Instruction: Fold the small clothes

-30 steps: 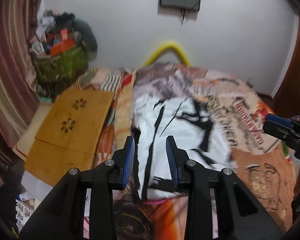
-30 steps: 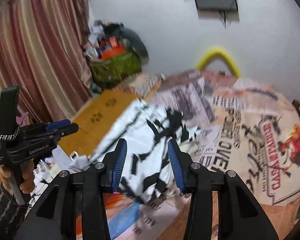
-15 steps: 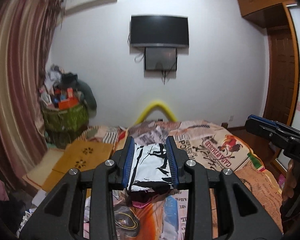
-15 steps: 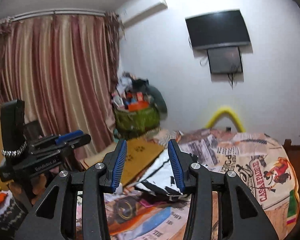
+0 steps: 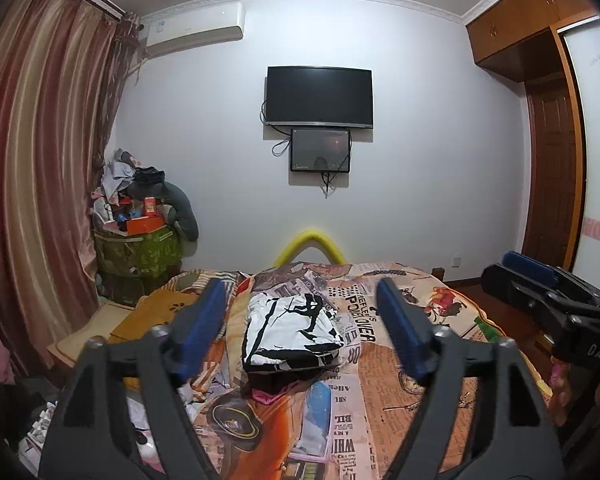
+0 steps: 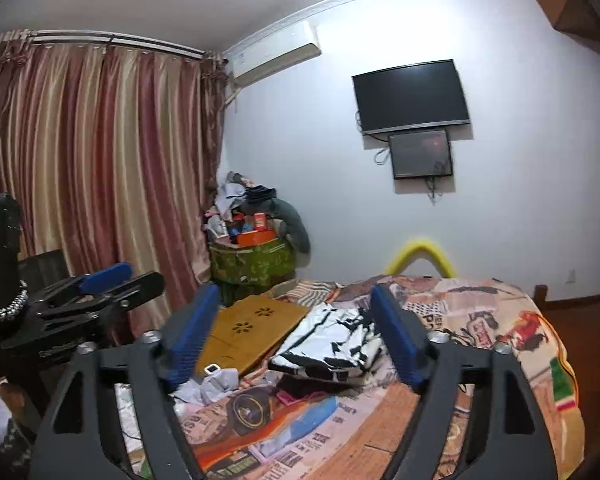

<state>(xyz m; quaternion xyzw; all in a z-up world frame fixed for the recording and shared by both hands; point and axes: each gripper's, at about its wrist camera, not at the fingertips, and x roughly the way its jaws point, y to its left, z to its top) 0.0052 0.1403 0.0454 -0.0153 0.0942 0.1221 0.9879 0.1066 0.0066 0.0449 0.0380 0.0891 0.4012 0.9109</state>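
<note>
Folded garment on bed, board left

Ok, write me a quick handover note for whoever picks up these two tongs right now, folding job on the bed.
Left tongs: jaws opening, nothing between them, held back from the bed.
Right tongs: jaws opening too, also free of cloth.
The black-and-white garment lies folded in a compact rectangle on the printed bedspread, resting on top of some darker and pink cloth.
Done: this piece looks folded and released.
Left: check that the fold is tidy. The cloth underneath and the crumpled white items at the bed's left edge may be next, though I cannot tell whether they are clothes.
</note>
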